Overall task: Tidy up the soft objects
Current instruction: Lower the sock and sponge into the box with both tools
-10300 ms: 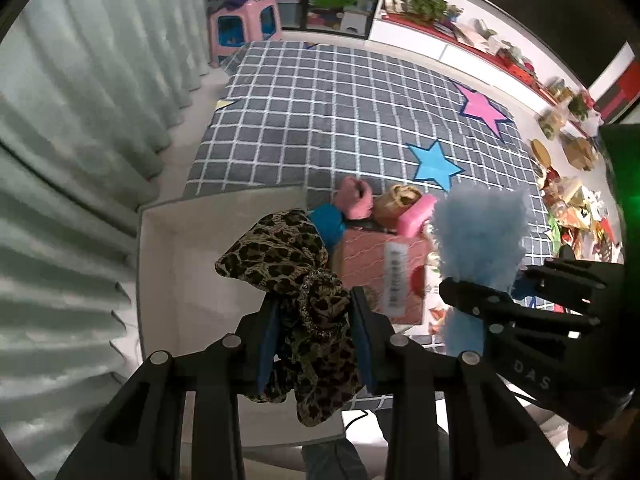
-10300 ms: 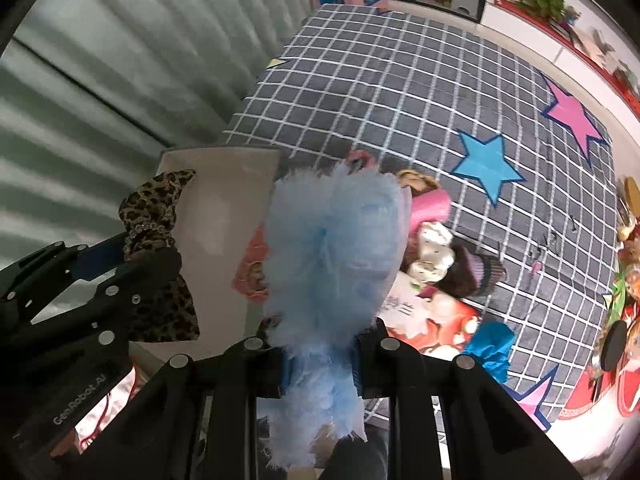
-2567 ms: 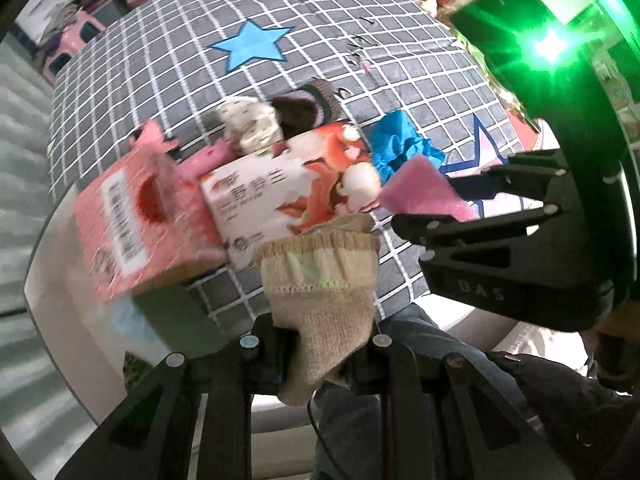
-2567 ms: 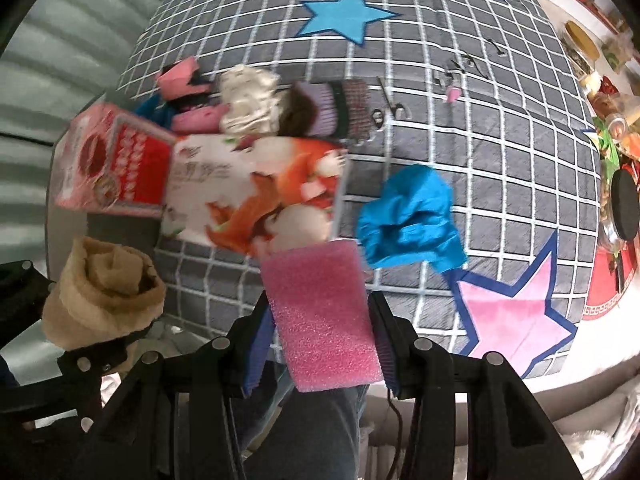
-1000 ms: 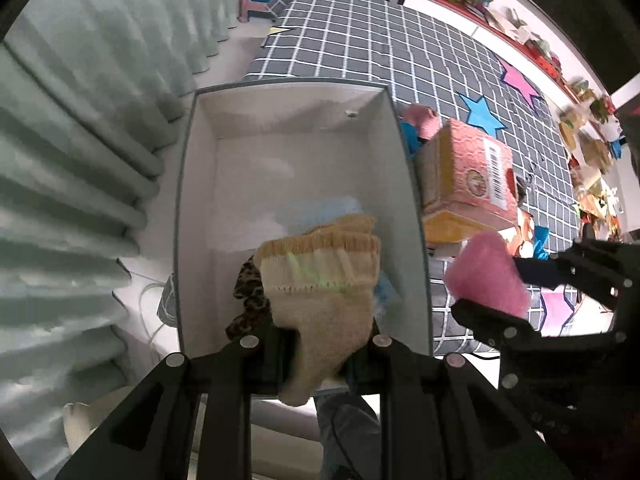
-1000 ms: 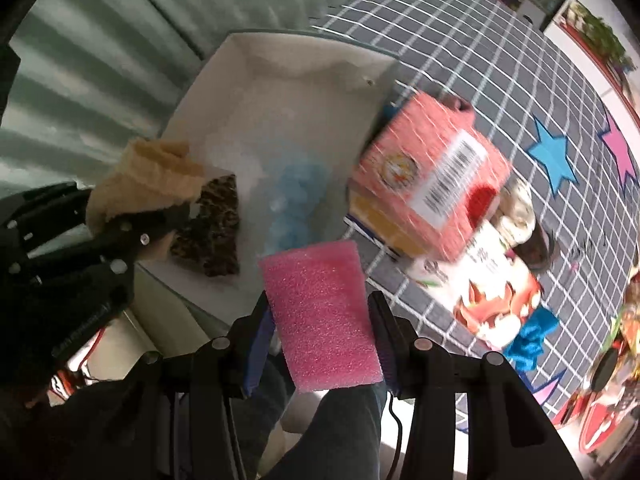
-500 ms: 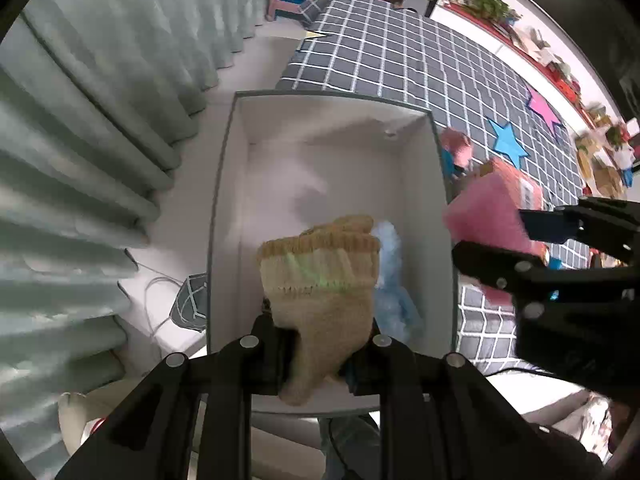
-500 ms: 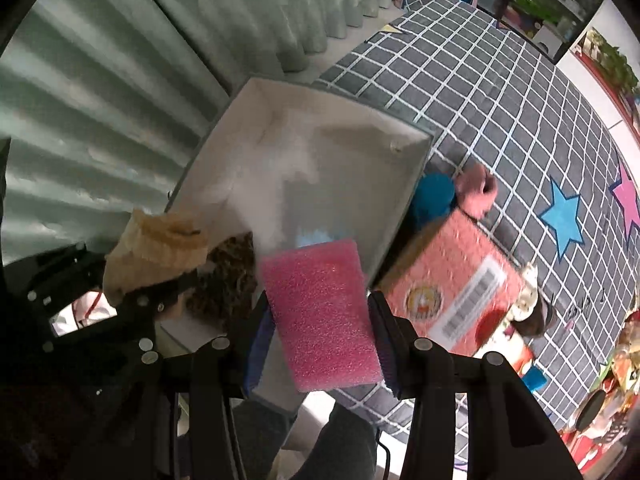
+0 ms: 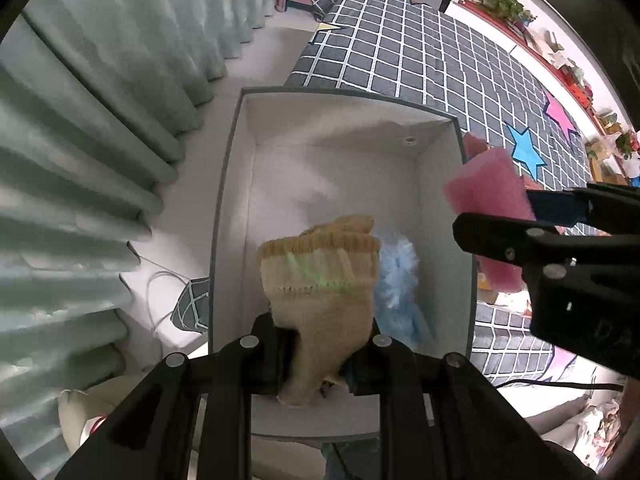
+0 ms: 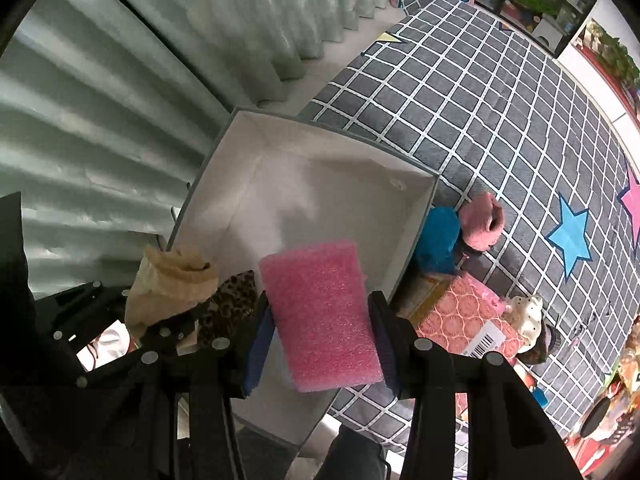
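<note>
Two soft loads hung over the white open-topped box with the grey rim [image 9: 224,240]: the left gripper [image 9: 324,344], its jaws nearly closed, pinched a beige knitted sock [image 9: 320,280] above the near half, where a fluffy pale-blue tuft [image 9: 396,280] and a leopard-print fabric piece [image 10: 232,300] already lay, while the far half stood bare. The right gripper [image 10: 322,344], its jaws partly apart and clamped on a pink foam sponge block [image 10: 320,312], sat close to the box's right wall, so a release there could probably land the block on the rim or the grey checked mat [image 10: 500,120]. The grippers were near each other, and lowering together risked a knock.
</note>
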Demonstrator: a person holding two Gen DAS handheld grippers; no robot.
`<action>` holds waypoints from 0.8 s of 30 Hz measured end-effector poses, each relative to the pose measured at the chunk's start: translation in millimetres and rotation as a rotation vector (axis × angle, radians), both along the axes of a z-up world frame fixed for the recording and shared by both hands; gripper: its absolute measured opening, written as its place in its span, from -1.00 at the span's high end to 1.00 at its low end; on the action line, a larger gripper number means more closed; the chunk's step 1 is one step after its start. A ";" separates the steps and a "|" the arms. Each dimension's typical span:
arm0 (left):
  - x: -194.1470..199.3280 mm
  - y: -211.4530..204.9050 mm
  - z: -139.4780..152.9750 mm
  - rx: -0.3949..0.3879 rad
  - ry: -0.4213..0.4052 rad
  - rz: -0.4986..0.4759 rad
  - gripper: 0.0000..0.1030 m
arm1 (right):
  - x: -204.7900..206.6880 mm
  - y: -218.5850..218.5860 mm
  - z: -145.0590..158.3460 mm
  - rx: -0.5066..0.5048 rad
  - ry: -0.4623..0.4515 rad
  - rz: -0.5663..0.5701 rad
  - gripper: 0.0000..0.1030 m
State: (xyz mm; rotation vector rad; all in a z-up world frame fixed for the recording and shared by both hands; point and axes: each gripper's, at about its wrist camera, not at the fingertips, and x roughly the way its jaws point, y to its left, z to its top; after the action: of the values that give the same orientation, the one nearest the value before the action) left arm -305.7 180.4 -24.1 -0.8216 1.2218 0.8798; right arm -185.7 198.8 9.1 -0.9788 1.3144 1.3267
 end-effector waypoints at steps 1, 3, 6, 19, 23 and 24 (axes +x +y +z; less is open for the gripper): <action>0.3 0.4 -0.8 -0.002 0.002 0.002 0.55 | -0.2 0.8 -0.9 -0.002 -0.001 0.002 0.07; 0.6 1.7 -2.4 -0.008 0.004 0.005 0.55 | 0.5 2.8 -2.8 -0.006 -0.001 0.005 0.07; 0.8 1.8 -4.5 -0.011 0.009 0.004 0.55 | 1.6 4.6 -5.8 -0.014 -0.004 0.009 0.07; 5.3 4.5 -11.4 -0.032 0.024 0.001 0.55 | 5.4 10.6 -15.0 -0.037 0.007 0.002 0.07; 6.5 5.2 -14.4 -0.040 0.028 0.002 0.55 | 6.3 11.6 -17.4 -0.050 0.013 0.010 0.07; 6.7 5.4 -14.7 -0.043 0.028 0.002 0.55 | 6.3 11.9 -18.2 -0.052 0.013 0.009 0.07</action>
State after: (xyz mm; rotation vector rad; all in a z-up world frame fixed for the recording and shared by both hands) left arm -299.0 185.7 -38.8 -0.8476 1.2686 0.8718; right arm -179.4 210.7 -9.1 -1.0143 1.3616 1.3139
